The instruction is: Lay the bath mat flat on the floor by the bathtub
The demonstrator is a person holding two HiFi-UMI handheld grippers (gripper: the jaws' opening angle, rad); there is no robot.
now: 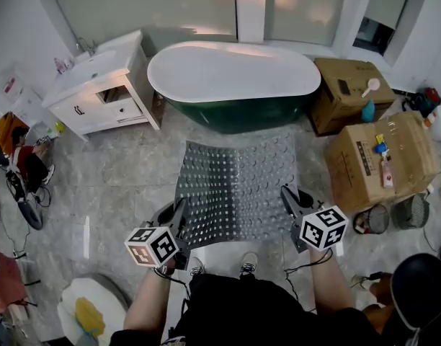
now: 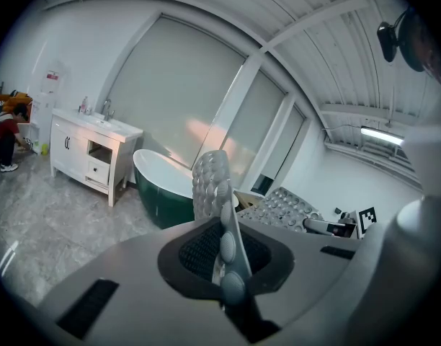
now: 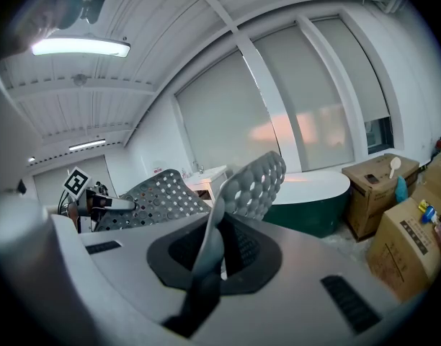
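Two grippers (image 1: 179, 220) (image 1: 290, 197), clamped on one bath mat (image 1: 238, 182)

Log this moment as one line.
left gripper: shut on bath mat | right gripper: shut on bath mat | bath mat: spread out before bathtub, near edge held up

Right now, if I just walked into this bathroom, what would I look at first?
Probably the bumpy grey bath mat, spread out in the middle and pinched at its near corners by the left gripper and the right gripper. Just beyond it stands the big bathtub, white inside and dark green outside, with a white sink cabinet to its left and brown cardboard boxes to its right.
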